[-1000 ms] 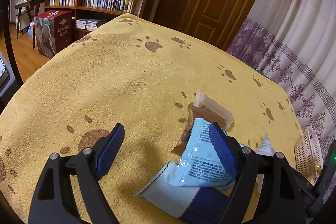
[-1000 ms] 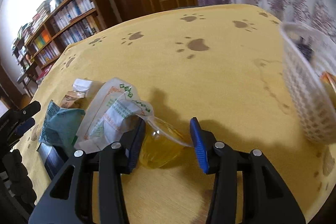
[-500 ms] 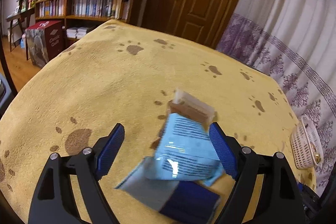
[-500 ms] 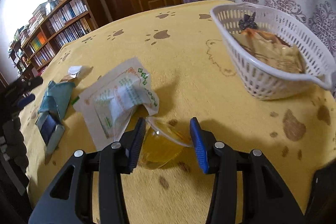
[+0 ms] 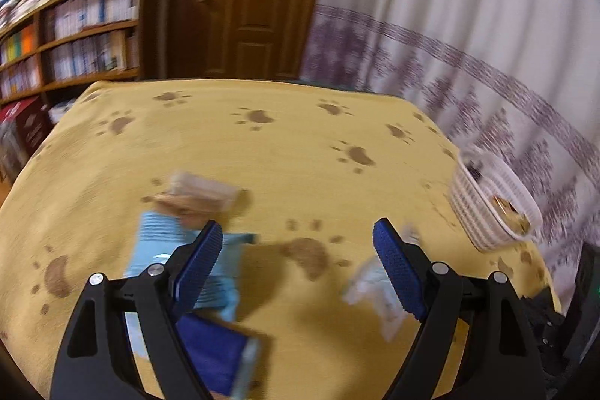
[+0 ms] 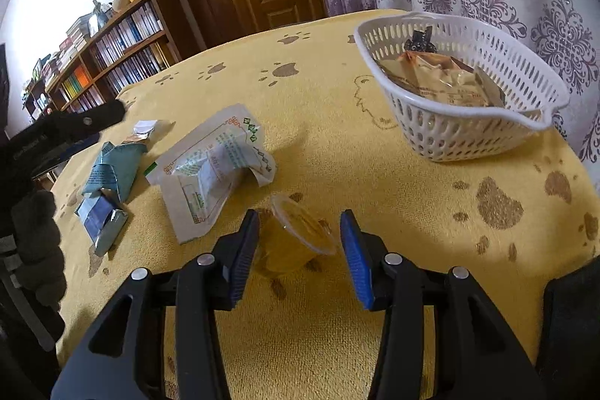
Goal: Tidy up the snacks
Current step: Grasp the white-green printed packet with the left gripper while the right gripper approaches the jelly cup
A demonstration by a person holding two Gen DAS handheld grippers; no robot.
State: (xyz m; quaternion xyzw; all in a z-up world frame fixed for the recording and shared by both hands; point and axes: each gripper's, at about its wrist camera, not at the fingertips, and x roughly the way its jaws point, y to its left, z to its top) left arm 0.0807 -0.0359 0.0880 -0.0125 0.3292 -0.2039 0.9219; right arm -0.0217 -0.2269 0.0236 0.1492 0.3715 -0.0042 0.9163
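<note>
Right gripper: its jaws are opening around the jelly cup; the left pad sits close against the cup wall, the right pad stands clear of it, so nothing is clamped.
Jelly cup: on its side on the table, lid toward the basket, between the right jaws and well short of the white basket.
Left gripper: jaws wide apart over bare cloth, holding nothing; its view is smeared, so contact with the wrappers at either side is hard to judge.
Loose snacks: a white packet with green print just beside the cup; further left a light blue packet overlapping a dark blue packet; a small brown and white snack beyond them.
Basket: at the far right of the table, already holding tan wrapped snacks and one dark piece.
Task state: probably mid-sort, with five items outside the basket.
Risk, cup: being round and lying tipped, it may roll across the cloth once the pads let go, or squirt out if they close off-centre on its tapered wall.
Risk, lid: a squeeze near the rim could buckle the thin foil lid and leak jelly.
Risk, packet: the crumpled white packet lies so near the left pad that a regrip could pinch its corner and drag it along.
Risk, left side: closing on the overlapped blue packets may lift both, and one could drop on the way.
</note>
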